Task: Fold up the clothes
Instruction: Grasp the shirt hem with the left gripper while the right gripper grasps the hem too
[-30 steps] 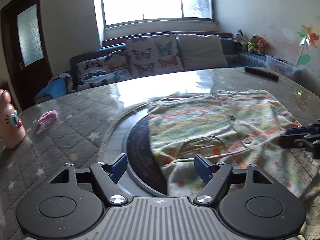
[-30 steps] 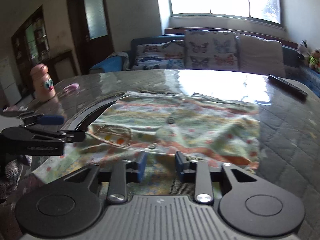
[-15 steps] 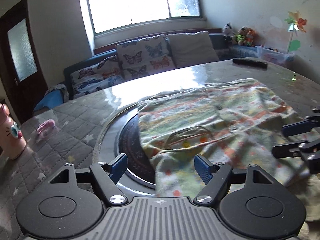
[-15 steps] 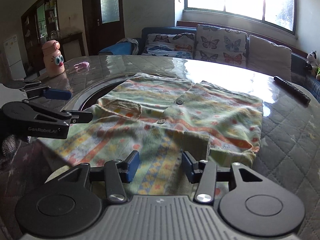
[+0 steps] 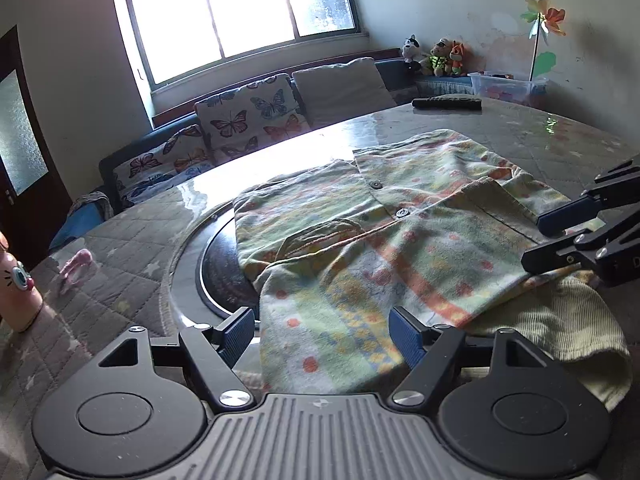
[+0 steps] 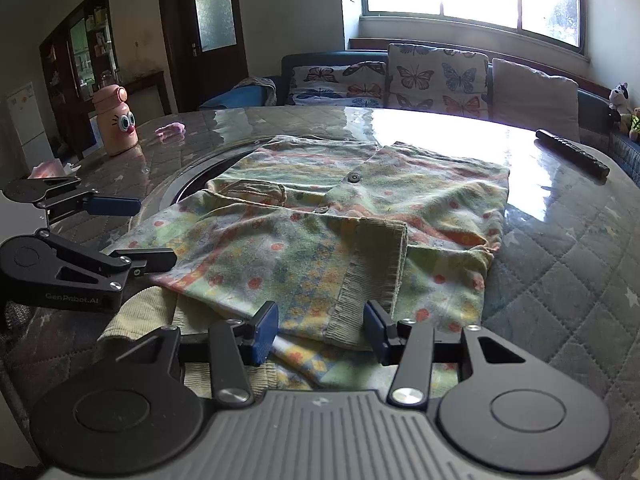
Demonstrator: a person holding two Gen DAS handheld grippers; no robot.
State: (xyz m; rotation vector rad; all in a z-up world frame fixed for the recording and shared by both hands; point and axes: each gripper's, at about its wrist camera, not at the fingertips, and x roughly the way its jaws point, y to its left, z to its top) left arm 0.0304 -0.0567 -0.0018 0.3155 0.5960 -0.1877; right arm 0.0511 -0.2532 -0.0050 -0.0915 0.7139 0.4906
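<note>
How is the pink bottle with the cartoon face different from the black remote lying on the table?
The pink bottle stands upright, while the black remote lies flat. The bottle is rounded, with big cartoon eyes; the remote is a plain, slim bar. They sit at opposite sides of the patterned shirt: the bottle far left, the remote far right in the right wrist view. Both rest on the quilted table, apart from the shirt.

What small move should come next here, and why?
Probably ease both open grippers back from the shirt: the left gripper and right gripper hold nothing, and the sleeve already lies folded across the front.
</note>
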